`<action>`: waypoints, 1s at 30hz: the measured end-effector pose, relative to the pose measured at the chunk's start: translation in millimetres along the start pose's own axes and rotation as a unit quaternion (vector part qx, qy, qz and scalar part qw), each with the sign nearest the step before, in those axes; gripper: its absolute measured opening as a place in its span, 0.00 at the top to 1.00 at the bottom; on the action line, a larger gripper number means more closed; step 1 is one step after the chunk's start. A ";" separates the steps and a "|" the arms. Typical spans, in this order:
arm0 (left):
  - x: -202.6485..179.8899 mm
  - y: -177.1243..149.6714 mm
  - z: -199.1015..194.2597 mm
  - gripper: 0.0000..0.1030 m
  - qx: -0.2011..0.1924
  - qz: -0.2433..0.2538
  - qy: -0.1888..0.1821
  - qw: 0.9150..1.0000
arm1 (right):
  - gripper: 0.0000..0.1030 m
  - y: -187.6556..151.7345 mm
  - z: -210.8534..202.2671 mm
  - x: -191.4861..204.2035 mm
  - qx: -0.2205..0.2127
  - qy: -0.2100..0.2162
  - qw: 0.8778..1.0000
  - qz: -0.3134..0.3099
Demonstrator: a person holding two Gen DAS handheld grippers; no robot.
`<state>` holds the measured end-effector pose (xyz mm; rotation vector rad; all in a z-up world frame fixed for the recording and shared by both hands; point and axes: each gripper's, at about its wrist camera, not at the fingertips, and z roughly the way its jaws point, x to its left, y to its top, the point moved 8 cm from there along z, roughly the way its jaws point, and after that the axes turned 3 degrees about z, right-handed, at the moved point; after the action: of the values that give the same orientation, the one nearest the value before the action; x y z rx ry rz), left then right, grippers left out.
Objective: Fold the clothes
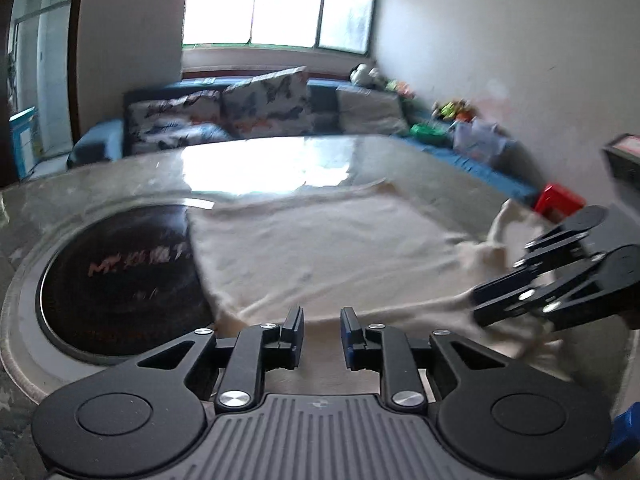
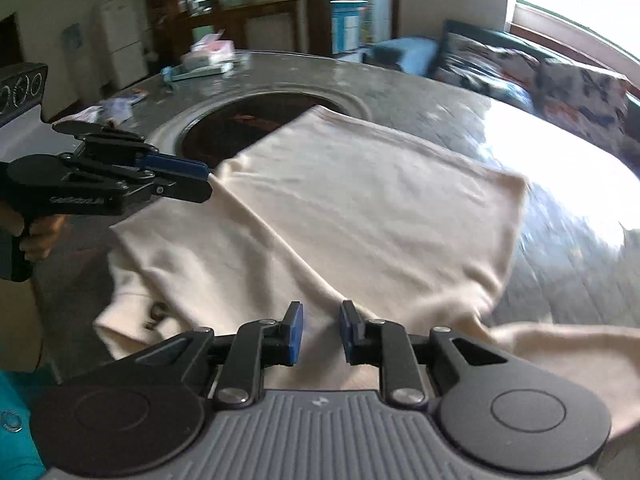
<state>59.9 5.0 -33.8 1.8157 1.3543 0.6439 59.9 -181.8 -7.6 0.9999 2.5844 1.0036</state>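
Left gripper [image 1: 320, 334]: on its own camera I see the fingers spread apart, nothing between the pads, tips poised just at the near hem of the cream garment [image 1: 320, 248]. In the right wrist view the same gripper [image 2: 200, 180] comes in from 9 o'clock and its tips look drawn close together against the garment's folded edge. The two views disagree and both are motion-blurred, so I cannot tell whether it is released or grasping.

Right gripper [image 2: 321, 334]: fingers parted, with cloth lying in the gap beneath them; nothing is pinched. In the left wrist view this gripper [image 1: 480, 308] sits at 3 o'clock over the bunched part of the garment.

Garment [image 2: 360, 200]: spread on the grey marbled table [image 2: 560, 280], partly folded, one corner overlapping the dark round inset [image 2: 248, 128] at 11 o'clock. A diagonal fold ridge runs from the left gripper's tips down toward the right gripper's, roughly 10 to 5 o'clock. A loose sleeve or flap trails off at 4 o'clock, past the table edge.

Judgement: the fold is partway done. The loose portion lies directly under and to the right of the right fingers, so the right hand is nearer to it. The next fold turns on that ridge line; carrying the flap across it toward 12 o'clock appears the sensible course.
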 end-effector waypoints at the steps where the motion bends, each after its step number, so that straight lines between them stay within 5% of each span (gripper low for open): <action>1: 3.7 -4.4 3.2 0.79 0.007 -0.001 0.006 1.000 | 0.81 -2.2 -2.2 -2.2 -0.003 -0.003 1.000 0.004; 14: 7.1 -12.4 4.7 0.79 0.007 0.016 0.014 1.000 | 0.72 -24.7 -10.7 -32.5 -0.026 -0.031 0.996 0.074; 16: 7.1 -12.1 4.9 0.79 0.007 0.015 0.014 1.000 | 0.74 -24.4 -4.4 -31.5 -0.023 -0.026 0.996 0.078; 18: 6.6 -12.3 5.3 0.79 0.007 0.015 0.015 1.000 | 0.88 -22.8 -1.4 -26.9 -0.023 -0.029 0.997 0.069; 21: 6.4 -12.5 5.5 0.79 0.005 0.016 0.017 1.000 | 0.96 -11.0 -9.4 -24.2 -0.053 -0.040 0.996 0.057; 30: 6.3 -12.8 5.4 0.78 0.004 0.018 0.021 1.000 | 0.89 -14.5 -10.0 -32.0 -0.049 -0.058 0.995 0.057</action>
<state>58.8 11.3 -47.7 1.8458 1.3554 0.6993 72.5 -215.9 -11.5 1.1552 2.3835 1.0559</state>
